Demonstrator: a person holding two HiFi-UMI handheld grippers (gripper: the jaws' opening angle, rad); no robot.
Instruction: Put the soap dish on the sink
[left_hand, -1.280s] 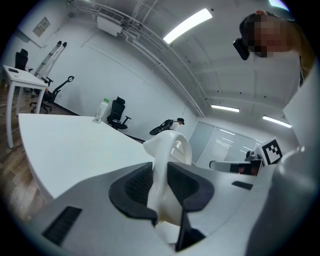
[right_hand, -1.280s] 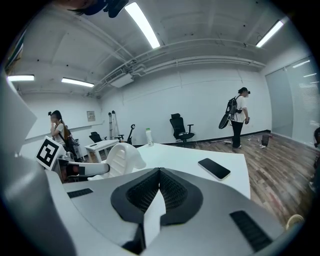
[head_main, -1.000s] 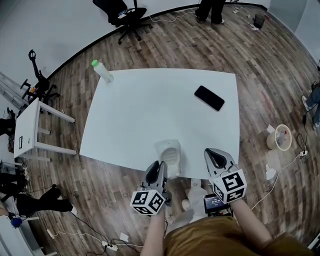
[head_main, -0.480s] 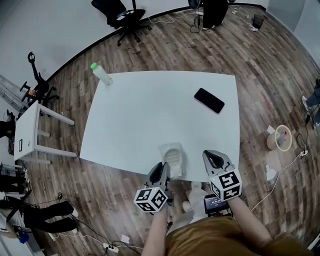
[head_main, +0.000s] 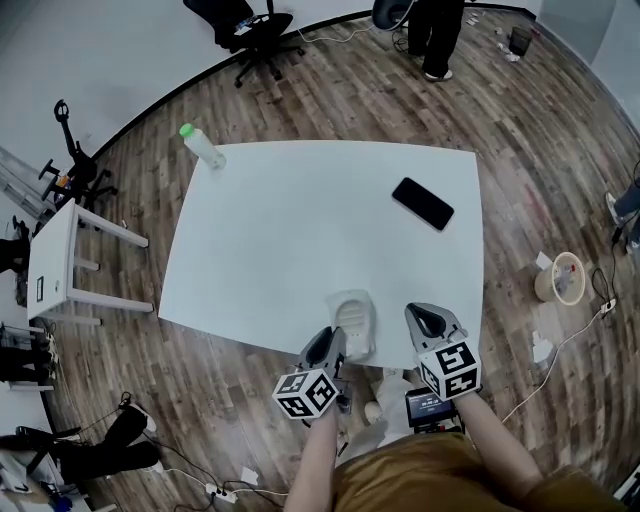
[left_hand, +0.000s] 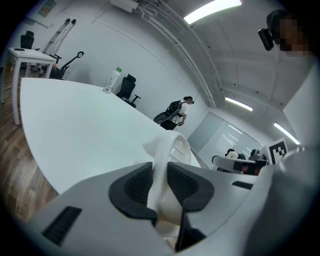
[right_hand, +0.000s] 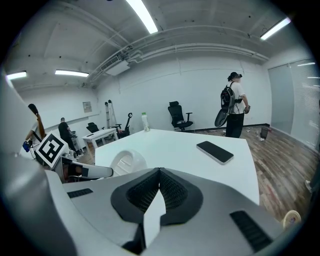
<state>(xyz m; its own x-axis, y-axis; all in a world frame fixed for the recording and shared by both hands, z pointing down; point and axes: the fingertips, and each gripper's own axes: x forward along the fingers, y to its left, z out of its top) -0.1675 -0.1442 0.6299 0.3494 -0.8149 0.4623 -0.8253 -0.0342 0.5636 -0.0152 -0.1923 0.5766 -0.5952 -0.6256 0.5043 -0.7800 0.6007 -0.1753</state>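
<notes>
The white oval soap dish hangs over the near edge of the white table, gripped by its rim. My left gripper is shut on it; in the left gripper view the dark pads press both sides of the soap dish, which stands on edge. My right gripper is beside it to the right, shut with nothing in it. The right gripper view shows the soap dish and the left gripper at the left.
A black phone lies at the table's far right. A green-capped bottle stands at its far left corner. On the floor are an office chair, a standing person, a small white desk and a bucket.
Both grippers have sunk a little, the left one rolling slightly with the soap dish still in it. The person at the back has walked further into view.
</notes>
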